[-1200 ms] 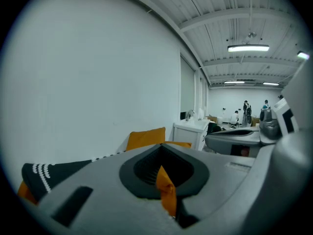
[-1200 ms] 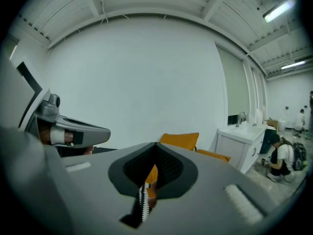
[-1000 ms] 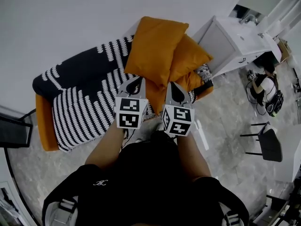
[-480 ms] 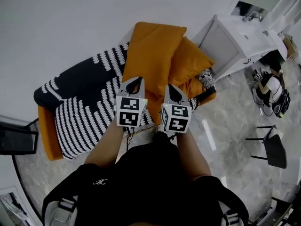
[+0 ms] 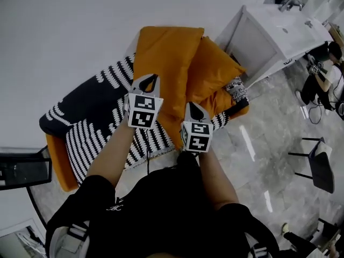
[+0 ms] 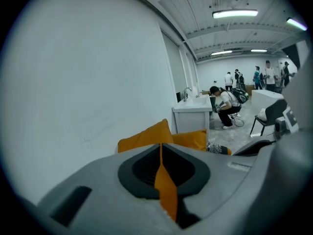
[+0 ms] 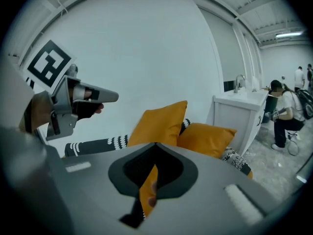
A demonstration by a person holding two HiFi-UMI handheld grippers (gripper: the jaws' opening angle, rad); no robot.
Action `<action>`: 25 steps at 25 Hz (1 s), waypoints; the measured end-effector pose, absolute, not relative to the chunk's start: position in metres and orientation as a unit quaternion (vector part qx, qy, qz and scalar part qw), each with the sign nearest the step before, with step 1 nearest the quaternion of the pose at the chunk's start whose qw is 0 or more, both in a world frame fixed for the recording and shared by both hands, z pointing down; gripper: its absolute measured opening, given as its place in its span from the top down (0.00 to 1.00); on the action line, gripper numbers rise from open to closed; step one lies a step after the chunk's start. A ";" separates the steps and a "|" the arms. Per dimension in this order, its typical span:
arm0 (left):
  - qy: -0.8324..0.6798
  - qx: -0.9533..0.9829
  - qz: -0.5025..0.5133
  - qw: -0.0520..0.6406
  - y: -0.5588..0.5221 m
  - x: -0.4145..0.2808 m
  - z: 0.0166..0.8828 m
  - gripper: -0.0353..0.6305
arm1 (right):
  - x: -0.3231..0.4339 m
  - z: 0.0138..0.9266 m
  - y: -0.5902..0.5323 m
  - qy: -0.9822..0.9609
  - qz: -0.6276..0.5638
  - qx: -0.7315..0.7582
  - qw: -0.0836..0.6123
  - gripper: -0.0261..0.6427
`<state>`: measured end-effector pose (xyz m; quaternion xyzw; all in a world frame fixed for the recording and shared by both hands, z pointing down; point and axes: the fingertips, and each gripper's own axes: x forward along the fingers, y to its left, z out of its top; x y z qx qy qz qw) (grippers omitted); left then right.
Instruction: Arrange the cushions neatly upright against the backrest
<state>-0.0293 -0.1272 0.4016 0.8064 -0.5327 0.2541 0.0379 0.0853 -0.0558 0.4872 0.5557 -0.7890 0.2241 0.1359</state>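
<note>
black short-sleeved shirt point(image 5: 172, 208), small white logo point(image 5: 114, 208); grey shoulder straps point(image 5: 75, 234), perhaps harness.

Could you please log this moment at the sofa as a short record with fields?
held item: large orange cushion, pinched by both grippers
left hand-held gripper: jaws opening slightly, orange fabric pinched between them
right hand-held gripper: shut on the same cushion's fabric
second orange cushion: to the right of the held one, partly overlapped by it
sofa: black-and-white striped cover
beside the sofa: white cabinet
</note>
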 end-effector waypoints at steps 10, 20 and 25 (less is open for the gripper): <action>-0.423 0.818 0.387 -0.045 -0.256 0.014 0.455 0.84 | 0.098 0.588 -0.082 -0.772 0.284 0.534 0.196 0.95; -0.300 0.828 0.470 -0.056 -0.361 0.065 0.494 0.65 | 0.097 0.686 -0.096 -0.744 0.367 0.507 0.236 0.89; -0.260 0.820 0.506 -0.070 -0.393 0.081 0.515 0.53 | 0.084 0.720 -0.103 -0.740 0.406 0.482 0.236 0.72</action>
